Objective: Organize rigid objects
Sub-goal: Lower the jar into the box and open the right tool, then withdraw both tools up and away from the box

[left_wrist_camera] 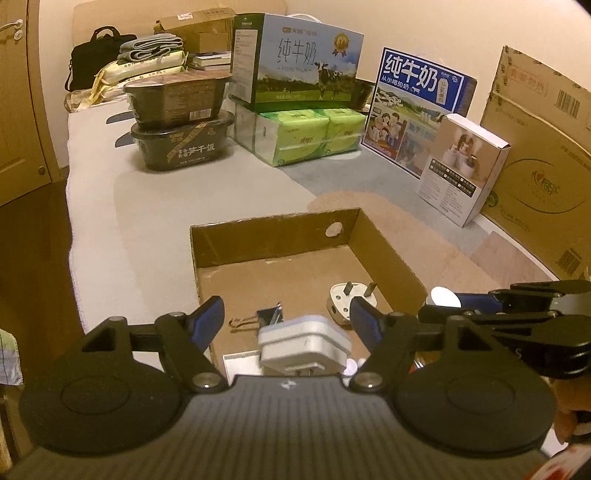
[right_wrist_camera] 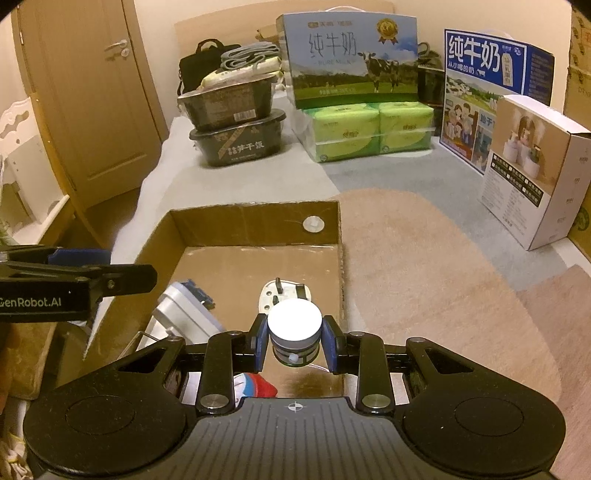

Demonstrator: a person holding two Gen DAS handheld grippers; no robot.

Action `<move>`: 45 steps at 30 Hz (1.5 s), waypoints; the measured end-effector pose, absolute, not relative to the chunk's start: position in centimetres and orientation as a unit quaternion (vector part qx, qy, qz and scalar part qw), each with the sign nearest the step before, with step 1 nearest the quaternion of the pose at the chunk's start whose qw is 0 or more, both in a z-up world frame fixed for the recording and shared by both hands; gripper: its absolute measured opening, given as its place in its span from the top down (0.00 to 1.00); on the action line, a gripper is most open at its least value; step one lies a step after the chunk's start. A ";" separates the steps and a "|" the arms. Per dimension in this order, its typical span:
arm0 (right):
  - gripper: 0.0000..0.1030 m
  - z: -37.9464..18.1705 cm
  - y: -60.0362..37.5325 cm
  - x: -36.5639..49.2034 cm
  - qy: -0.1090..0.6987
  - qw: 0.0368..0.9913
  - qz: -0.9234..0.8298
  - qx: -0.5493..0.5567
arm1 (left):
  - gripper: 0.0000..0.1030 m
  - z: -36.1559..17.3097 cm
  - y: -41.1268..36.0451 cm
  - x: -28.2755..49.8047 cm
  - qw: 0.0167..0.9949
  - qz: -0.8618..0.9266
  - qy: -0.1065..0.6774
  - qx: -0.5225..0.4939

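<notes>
Your right gripper [right_wrist_camera: 294,341] is clenched on the white-lidded jar [right_wrist_camera: 294,325], so lower it at 6 o'clock of the plug [right_wrist_camera: 282,295] inside the cardboard tray [right_wrist_camera: 255,221], left gripper [left_wrist_camera: 288,325] released.

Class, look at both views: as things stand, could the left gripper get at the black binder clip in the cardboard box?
Probably not directly: the left gripper is open, but the white charger lies between its fingers, just before the binder clip.

The walls [right_wrist_camera: 221,22] are plain cream under warm yellow light. A wooden door [right_wrist_camera: 92,92] with a metal handle [right_wrist_camera: 116,46] stands at the left, and the floor [left_wrist_camera: 33,258] beside the surface is brown wood. Large cardboard cartons [left_wrist_camera: 535,166] lean against the right wall.
</notes>
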State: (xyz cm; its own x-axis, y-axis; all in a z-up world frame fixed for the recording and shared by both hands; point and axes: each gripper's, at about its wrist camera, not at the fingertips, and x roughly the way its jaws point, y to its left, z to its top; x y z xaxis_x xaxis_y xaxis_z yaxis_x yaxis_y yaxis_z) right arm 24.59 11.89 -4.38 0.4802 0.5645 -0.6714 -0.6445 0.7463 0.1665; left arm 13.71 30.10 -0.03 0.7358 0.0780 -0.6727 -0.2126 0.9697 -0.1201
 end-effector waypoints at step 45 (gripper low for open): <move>0.35 -3.4 6.1 21.1 0.367 0.876 0.313 0.002 | 0.00 -0.1 26.8 7.6 0.928 0.098 0.351 -0.078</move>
State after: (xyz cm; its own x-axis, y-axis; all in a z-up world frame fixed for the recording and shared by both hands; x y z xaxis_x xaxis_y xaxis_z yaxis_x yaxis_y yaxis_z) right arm 21.08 6.07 -3.44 0.5341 0.5497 -0.6423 -0.5467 0.8041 0.2336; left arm 7.56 26.80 -0.12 0.7338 0.1270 -0.6673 -0.2363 0.9687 -0.0755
